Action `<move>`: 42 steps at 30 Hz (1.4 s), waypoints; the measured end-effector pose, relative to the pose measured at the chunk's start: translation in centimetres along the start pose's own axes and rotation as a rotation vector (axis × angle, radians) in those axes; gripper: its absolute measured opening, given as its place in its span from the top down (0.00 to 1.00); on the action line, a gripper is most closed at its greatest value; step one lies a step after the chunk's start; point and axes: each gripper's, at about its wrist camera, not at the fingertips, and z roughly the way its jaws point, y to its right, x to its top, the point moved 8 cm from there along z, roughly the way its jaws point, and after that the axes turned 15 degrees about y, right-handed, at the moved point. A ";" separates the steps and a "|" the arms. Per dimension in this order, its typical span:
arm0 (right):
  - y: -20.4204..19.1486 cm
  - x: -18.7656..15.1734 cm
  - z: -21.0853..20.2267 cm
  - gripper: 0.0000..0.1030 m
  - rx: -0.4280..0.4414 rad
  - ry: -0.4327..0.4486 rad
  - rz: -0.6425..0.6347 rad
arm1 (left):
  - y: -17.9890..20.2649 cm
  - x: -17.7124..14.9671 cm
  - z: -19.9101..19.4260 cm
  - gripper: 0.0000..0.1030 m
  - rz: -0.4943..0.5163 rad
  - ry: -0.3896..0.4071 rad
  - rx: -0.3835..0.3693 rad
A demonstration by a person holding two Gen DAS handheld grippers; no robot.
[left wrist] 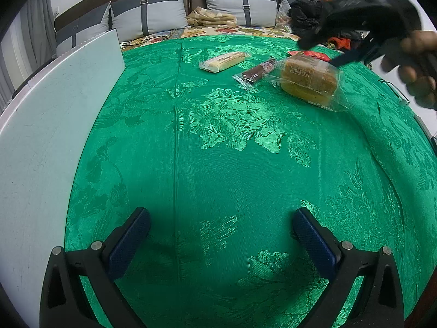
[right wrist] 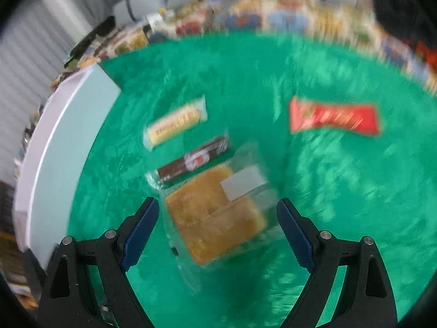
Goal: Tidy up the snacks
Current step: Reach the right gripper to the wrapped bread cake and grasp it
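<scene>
Four wrapped snacks lie on the green cloth. A bagged yellow cake lies nearest the right side, a brown chocolate bar beside it, and a pale yellow bar further left. A red packet lies apart on the far right. My right gripper is open, its pads either side of the cake, above it; the view is blurred. In the left wrist view it appears as a black blur held by a hand. My left gripper is open over bare cloth.
A white board lies along the table's left edge. Behind the table runs a sofa with grey cushions, a folded beige cloth and dark clothing. A floral cover lies along the far edge.
</scene>
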 end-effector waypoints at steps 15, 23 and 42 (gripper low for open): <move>-1.0 -3.0 2.3 0.06 -0.132 -0.032 -0.127 | 0.0 0.0 0.0 0.00 0.000 0.000 0.001; -0.2 -6.4 -2.7 0.26 -0.126 0.083 -0.005 | 0.0 0.0 0.0 0.00 0.000 0.000 0.001; 2.2 -16.7 -10.7 0.17 -0.271 0.397 0.050 | 0.0 0.0 0.0 0.00 0.001 0.001 0.001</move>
